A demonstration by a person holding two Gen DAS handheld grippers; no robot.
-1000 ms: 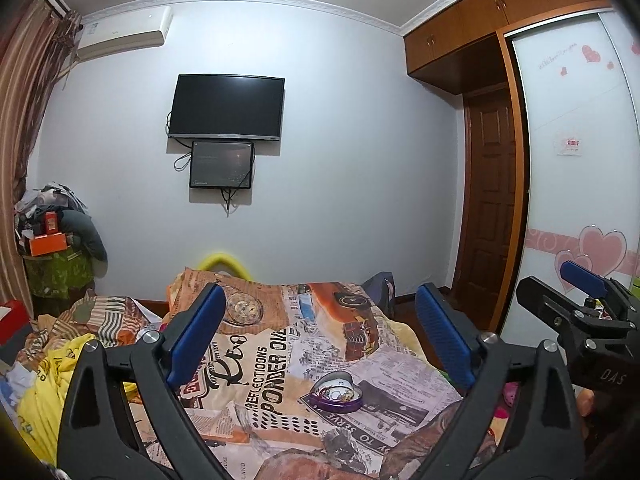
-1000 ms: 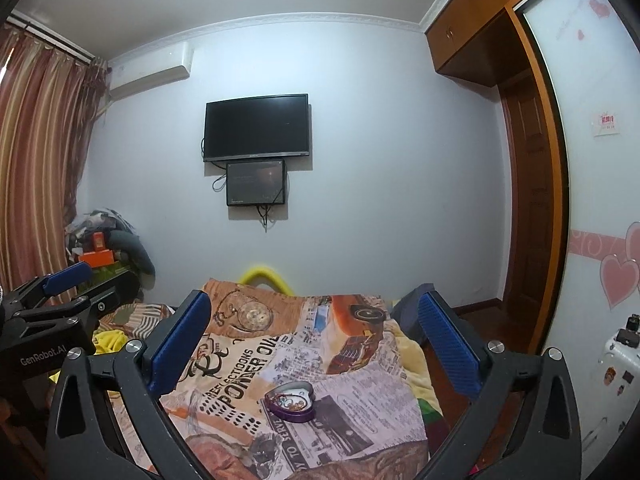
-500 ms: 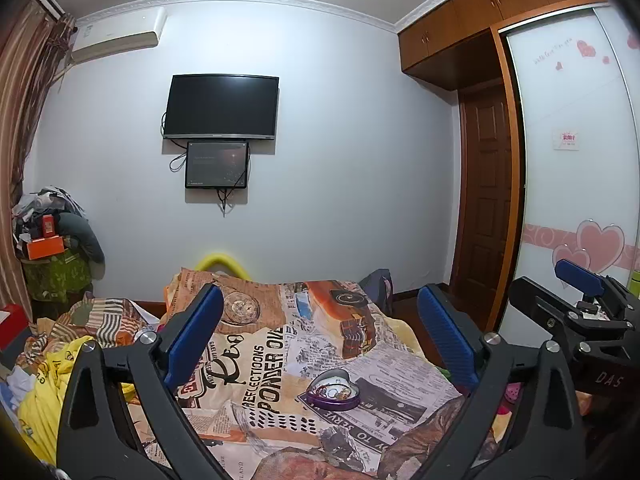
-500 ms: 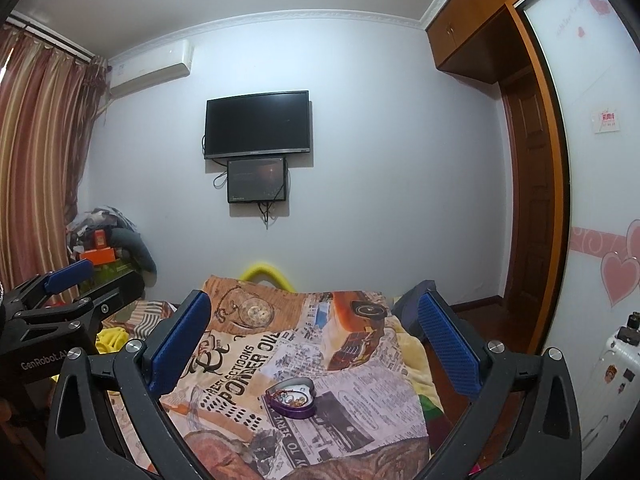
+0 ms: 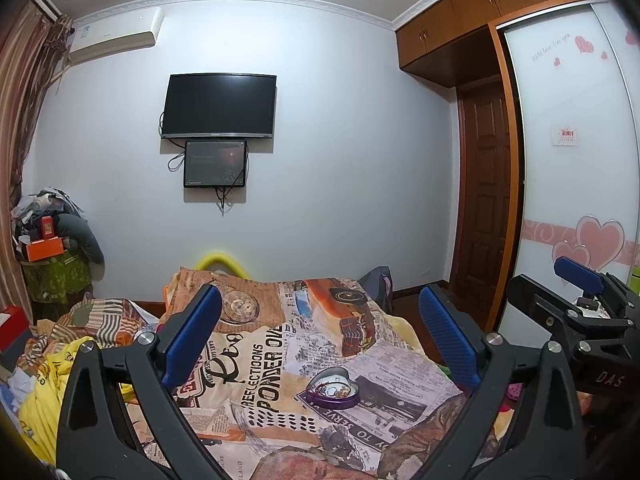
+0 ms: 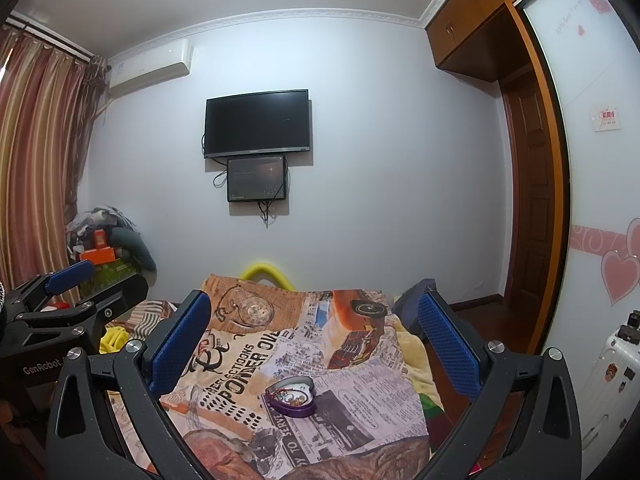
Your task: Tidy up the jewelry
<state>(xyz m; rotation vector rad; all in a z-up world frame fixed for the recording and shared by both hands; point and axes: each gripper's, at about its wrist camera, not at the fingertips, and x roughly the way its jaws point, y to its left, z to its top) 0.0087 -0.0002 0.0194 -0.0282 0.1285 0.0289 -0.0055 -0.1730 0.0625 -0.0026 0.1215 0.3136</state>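
Note:
A purple heart-shaped jewelry tin lies open on the newspaper-print bedspread, with small beads and trinkets inside. My left gripper hovers above and short of it, open and holding nothing. My right gripper is likewise open and holds nothing, the tin lying low between its blue pads. Each gripper shows in the other's view: the right gripper at the right edge, the left gripper at the left edge.
A wall-mounted TV and a smaller screen face the bed. Piled clothes lie left of the bedspread. A cluttered stand is in the left corner. A wooden door and wardrobe stand right. A white suitcase stands beside the bed.
Both views have shifted slightly; the tin sits a little lower and more central between the fingers. Both grippers stay open and empty.

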